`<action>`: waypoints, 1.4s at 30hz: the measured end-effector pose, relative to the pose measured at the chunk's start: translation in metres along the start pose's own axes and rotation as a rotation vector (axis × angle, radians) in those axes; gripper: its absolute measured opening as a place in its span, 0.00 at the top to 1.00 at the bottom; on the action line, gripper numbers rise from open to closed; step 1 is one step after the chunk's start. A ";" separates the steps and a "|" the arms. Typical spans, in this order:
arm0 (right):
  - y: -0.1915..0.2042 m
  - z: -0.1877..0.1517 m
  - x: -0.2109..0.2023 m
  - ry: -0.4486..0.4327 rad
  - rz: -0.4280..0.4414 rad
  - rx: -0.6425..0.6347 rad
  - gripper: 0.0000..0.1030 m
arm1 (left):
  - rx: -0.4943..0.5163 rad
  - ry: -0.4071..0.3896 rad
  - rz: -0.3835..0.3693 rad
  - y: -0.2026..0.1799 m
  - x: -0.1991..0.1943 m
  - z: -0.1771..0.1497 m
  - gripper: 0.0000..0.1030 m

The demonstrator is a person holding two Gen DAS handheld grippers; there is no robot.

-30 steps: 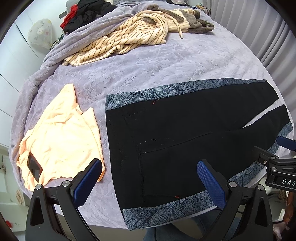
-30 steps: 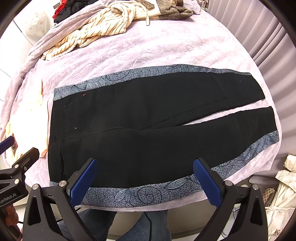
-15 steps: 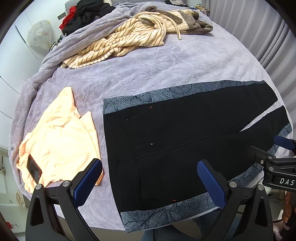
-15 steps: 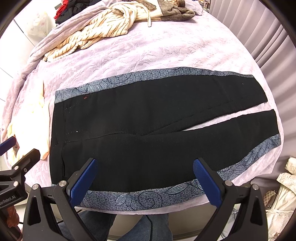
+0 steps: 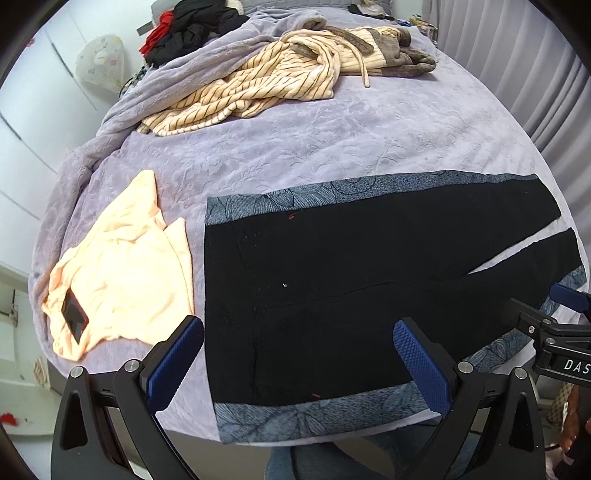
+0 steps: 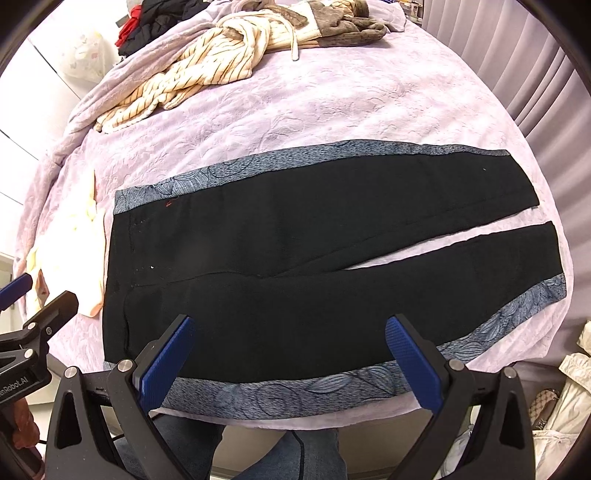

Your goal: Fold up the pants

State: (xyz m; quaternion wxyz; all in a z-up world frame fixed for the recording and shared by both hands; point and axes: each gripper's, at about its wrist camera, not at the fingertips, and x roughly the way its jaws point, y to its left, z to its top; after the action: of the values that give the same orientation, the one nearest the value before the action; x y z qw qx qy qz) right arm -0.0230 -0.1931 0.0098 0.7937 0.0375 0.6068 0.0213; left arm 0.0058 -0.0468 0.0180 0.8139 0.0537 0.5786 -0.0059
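Observation:
Black pants (image 5: 332, 280) with blue-grey patterned side stripes lie flat on the purple bedspread (image 5: 295, 155), waistband to the left, legs to the right, slightly parted. They also show in the right wrist view (image 6: 314, 258). My left gripper (image 5: 295, 354) is open and empty, held above the near edge by the waist end. My right gripper (image 6: 291, 354) is open and empty, above the near stripe at the middle of the near leg. The right gripper also shows at the right edge of the left wrist view (image 5: 554, 325).
A peach shirt (image 5: 118, 273) with a dark phone (image 5: 74, 315) on it lies left of the pants. A striped cream robe (image 5: 266, 88) and dark clothes (image 5: 192, 29) lie at the far side. Grey curtains (image 5: 535, 81) hang right. The near bed edge (image 6: 295, 419) lies under the grippers.
Both grippers have drawn back and up a little; the pants sit slightly farther in both views. Nothing has been gripped and the pants have not moved.

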 end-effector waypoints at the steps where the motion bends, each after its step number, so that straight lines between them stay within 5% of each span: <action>1: -0.007 -0.002 -0.001 0.005 0.005 0.001 0.00 | -0.014 -0.002 0.008 -0.002 -0.001 -0.003 0.00; 15: -0.093 -0.047 0.030 0.184 0.064 0.038 0.00 | -0.211 0.202 0.075 -0.011 0.010 -0.083 0.00; 21: -0.080 -0.046 0.036 0.201 0.049 -0.011 0.00 | -0.267 0.213 0.063 0.007 0.024 -0.083 0.00; 30: -0.061 -0.041 0.051 0.217 0.014 0.024 0.00 | -0.212 0.183 0.027 0.031 0.051 -0.078 0.00; 38: -0.036 -0.048 0.072 0.252 0.092 0.107 0.00 | -0.165 0.196 -0.032 0.045 0.079 -0.081 0.00; 42: -0.033 -0.047 0.083 0.265 0.217 0.186 0.00 | -0.198 0.204 -0.069 0.053 0.095 -0.081 0.00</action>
State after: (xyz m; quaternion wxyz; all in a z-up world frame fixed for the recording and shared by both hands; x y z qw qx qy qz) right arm -0.0471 -0.2180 -0.0849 0.6931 0.1724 0.6977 0.0552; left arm -0.0353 0.0182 -0.0936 0.7515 -0.0464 0.6575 0.0289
